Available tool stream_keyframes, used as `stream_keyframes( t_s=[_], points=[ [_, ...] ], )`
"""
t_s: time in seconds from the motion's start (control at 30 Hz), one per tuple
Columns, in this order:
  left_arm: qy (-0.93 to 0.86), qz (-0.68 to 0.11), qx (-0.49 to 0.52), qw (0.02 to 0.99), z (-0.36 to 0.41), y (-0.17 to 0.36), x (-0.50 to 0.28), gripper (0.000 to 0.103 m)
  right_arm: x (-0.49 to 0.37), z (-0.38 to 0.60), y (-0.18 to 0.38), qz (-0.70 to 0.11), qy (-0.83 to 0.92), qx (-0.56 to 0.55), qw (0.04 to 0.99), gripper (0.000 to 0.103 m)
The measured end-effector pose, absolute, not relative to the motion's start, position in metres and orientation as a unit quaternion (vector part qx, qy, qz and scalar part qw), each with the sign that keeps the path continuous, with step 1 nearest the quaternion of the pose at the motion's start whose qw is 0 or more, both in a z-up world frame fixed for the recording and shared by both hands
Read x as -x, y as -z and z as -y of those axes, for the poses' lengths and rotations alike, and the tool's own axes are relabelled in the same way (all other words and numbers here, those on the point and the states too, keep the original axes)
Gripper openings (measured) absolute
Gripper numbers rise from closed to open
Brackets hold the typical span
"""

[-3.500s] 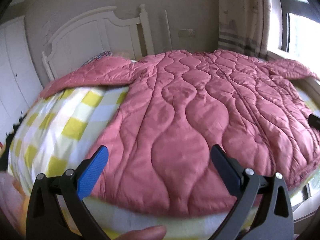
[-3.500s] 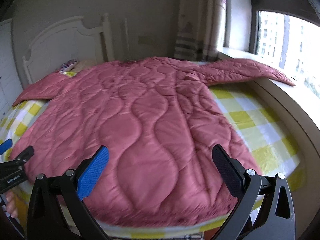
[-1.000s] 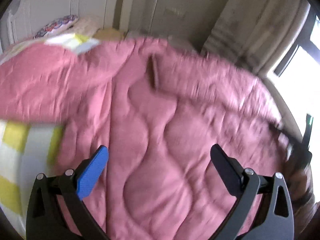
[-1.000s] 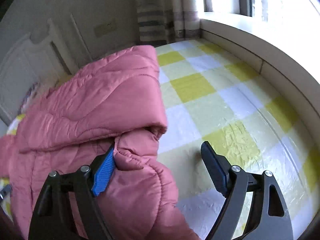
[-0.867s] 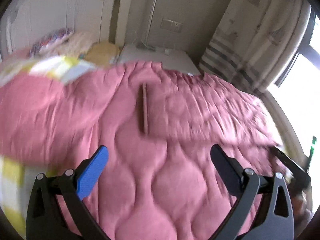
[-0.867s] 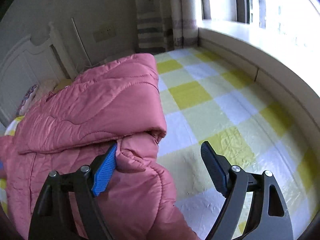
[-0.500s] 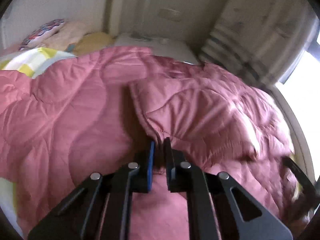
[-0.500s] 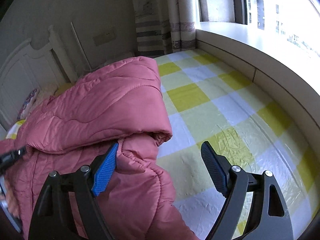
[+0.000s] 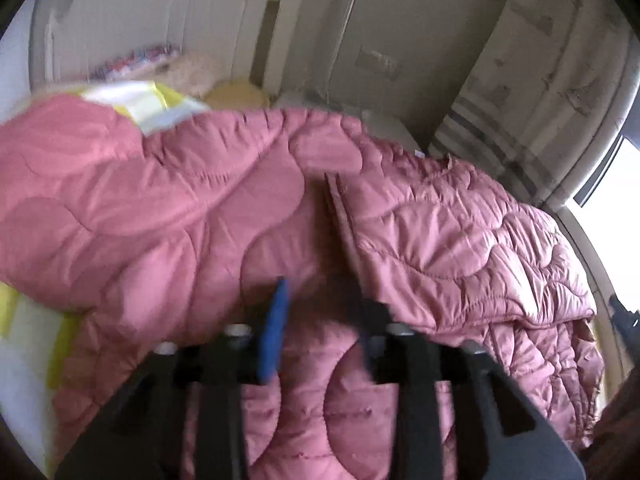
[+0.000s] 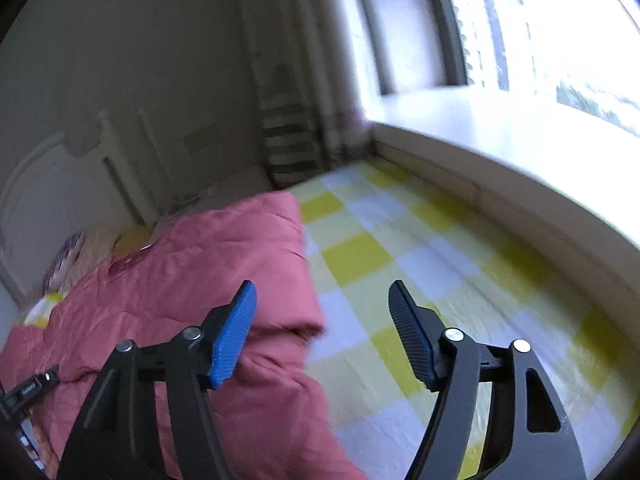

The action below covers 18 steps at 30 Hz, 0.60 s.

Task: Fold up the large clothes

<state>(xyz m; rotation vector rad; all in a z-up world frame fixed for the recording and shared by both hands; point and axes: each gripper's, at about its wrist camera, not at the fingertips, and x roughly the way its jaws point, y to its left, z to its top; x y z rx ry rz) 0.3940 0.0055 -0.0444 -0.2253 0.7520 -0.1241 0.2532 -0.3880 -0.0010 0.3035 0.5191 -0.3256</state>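
- Left wrist view: the left gripper (image 9: 320, 308) is opening up, jaws narrow, hanging right over the pink coat (image 9: 168, 216); blurry, but nothing looks pinched. The coat is lying folded across the bed (image 9: 36, 340).
- Right wrist view: the right gripper (image 10: 320, 320) is closing, still fairly wide, gripping nothing, with the coat (image 10: 192, 280) sitting at its left finger.

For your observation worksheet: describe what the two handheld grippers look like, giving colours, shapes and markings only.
Each gripper, left gripper and right gripper, has black plastic linkage arms with silver pivot pins. One finger carries a ribbed bright blue pad, the other a ribbed darker pad. The left one is blurred. No cables or sleeves show.
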Motion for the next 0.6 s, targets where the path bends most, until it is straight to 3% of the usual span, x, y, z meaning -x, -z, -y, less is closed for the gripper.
stream_keyframes(
  t_s=[0.03, 0.07, 0.2, 0.3, 0.4, 0.47, 0.6],
  points=[
    [0.061, -0.355, 0.116, 0.925, -0.007, 0.042, -0.394, 0.066, -0.263, 0.380, -0.007, -0.255, 0.155, -0.130, 0.946, 0.062],
    [0.064, -0.352, 0.126, 0.925, -0.010, 0.042, -0.394, 0.073, -0.275, 0.373, -0.014, -0.259, 0.148, -0.114, 0.948, 0.062],
    [0.055, -0.365, 0.157, 0.916, -0.022, 0.046, -0.395, 0.074, -0.321, 0.358, -0.005, -0.292, 0.143, -0.081, 0.942, 0.061],
    [0.044, -0.357, 0.167, 0.918, -0.029, 0.046, -0.381, 0.074, -0.357, 0.363, 0.047, -0.415, 0.117, -0.093, 0.897, 0.062],
    [0.007, -0.314, 0.163, 0.935, -0.034, 0.036, -0.364, 0.079, -0.350, 0.358, 0.042, -0.408, 0.113, -0.067, 0.904, 0.062],
    [-0.020, -0.259, 0.164, 0.951, -0.039, 0.023, -0.351, 0.091, -0.348, 0.360, 0.025, -0.390, 0.103, -0.071, 0.912, 0.062],
    [-0.046, -0.187, 0.153, 0.969, -0.039, 0.008, -0.332, 0.101, -0.361, 0.364, 0.005, -0.354, 0.124, -0.056, 0.925, 0.062]
  ],
)
